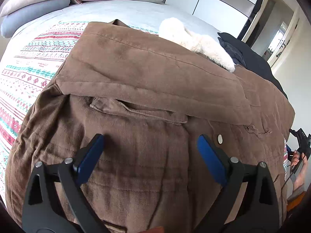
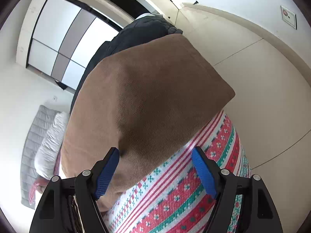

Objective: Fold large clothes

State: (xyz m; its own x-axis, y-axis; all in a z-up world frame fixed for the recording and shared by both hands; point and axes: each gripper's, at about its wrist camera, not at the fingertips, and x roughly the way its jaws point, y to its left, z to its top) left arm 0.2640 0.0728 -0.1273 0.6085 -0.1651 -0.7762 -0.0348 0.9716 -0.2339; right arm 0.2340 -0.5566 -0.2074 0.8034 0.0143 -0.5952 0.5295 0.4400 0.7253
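Both claws released, empty, over a brown coat on the bed.

Left claw [image 1: 150, 141] jaws spread wide above the coat [image 1: 136, 73] front, nothing between the blue pads; right claw [image 2: 155, 155] also gaping, hovering at the coat's edge where it meets the patterned blanket [image 2: 175, 194]. Coat lies on the blanket partly folded, one panel laid over, pocket flap [image 1: 136, 110] and a snap button [image 1: 219, 139] showing, white fleece collar [image 1: 194, 40] at the far end. Looks thick, padded, soft and floppy, likely heavyish; corduroy-like face should grip fine. Best hold probably at hem corners or the folded edge, pinching several layers. Dark garment [image 1: 248, 52] lies beyond it. Pillows [image 1: 38, 9] at the bed head, wardrobe [image 2: 58, 38] with pale panels, light tiled floor [image 2: 262, 77].
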